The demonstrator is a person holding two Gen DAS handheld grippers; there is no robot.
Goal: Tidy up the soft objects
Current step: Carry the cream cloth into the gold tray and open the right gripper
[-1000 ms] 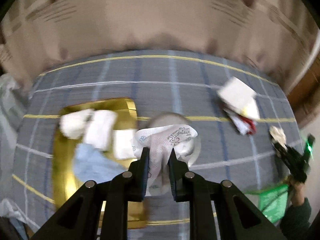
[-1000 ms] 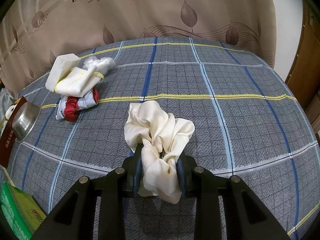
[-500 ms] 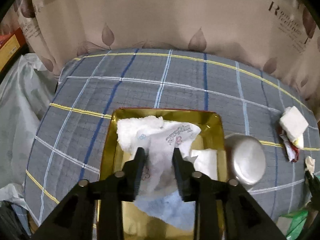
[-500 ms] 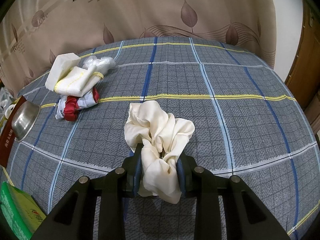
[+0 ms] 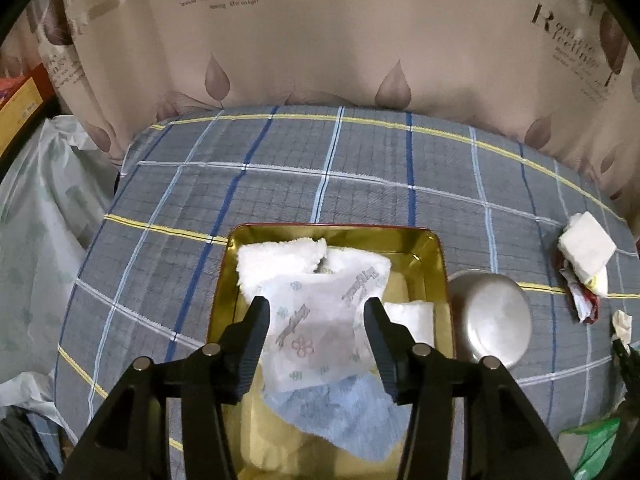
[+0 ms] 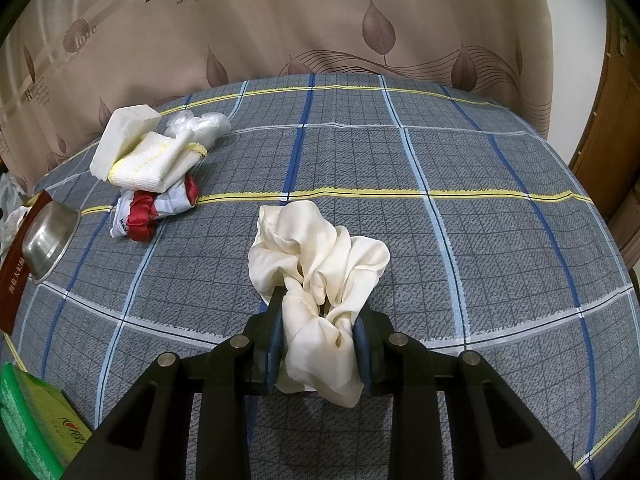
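Gold tin (image 5: 434, 264): sits near left on the plaid cloth (image 5: 280, 184), already holding a white towel (image 5: 276, 260), a blue rag (image 5: 344, 416) and a small folded pad (image 5: 412, 314).
Left claw (image 5: 316, 322): my jaws have just been opening; the printed pack (image 5: 320, 332) lies between them, on the pile in the tin, and the pads look clear of it.
Right claw (image 6: 320, 330): clamped on the cream scarf (image 6: 316, 256), whose far folds rest on the cloth.
Left to sort: heap (image 6: 152, 168) at far left in the right view.
Bowl (image 5: 490, 322): just right of the tin.
Risk, left: pulling back crooked, I could snag the pack and drag it out.
Risk, right: scarf is slippery; a loose fold could slide free in a fast lift, or catch the bowl.
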